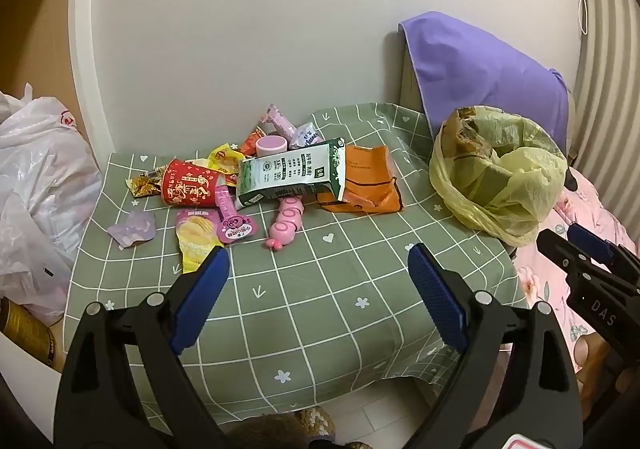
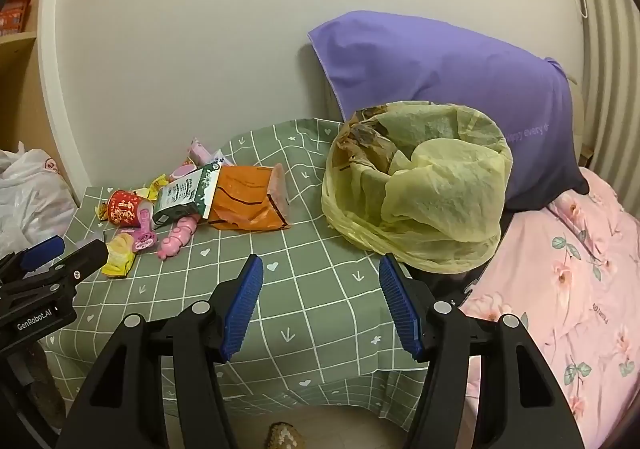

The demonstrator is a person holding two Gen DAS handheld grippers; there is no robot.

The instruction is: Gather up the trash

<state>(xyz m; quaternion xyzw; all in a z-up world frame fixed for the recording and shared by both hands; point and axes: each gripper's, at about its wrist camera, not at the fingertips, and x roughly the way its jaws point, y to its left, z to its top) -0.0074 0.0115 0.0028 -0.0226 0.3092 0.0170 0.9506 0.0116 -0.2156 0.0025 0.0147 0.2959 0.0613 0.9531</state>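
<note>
Both tongs, the left gripper (image 1: 318, 291) and the right gripper (image 2: 320, 305), hang apart and empty above the green checked tablecloth (image 1: 340, 313). The heap of crumpled snack wrappers and cartons (image 1: 256, 185) lies at its far left; the yellow plastic-lined trash bin (image 2: 416, 193) stands right. Best to pinch one loose outer wrapper first.

Green checked tablecloth (image 1: 304, 289): landmark. At its far side by the wall, a trash heap: milk carton (image 1: 290, 173) lying on an orange wrapper (image 1: 366, 179), red paper cup (image 1: 192, 185) on its side, pink toy (image 1: 286, 223). Far-right corner: yellow-lined bin (image 1: 500, 169). Near edge: left gripper (image 1: 318, 293), jaws wide, empty.
</note>
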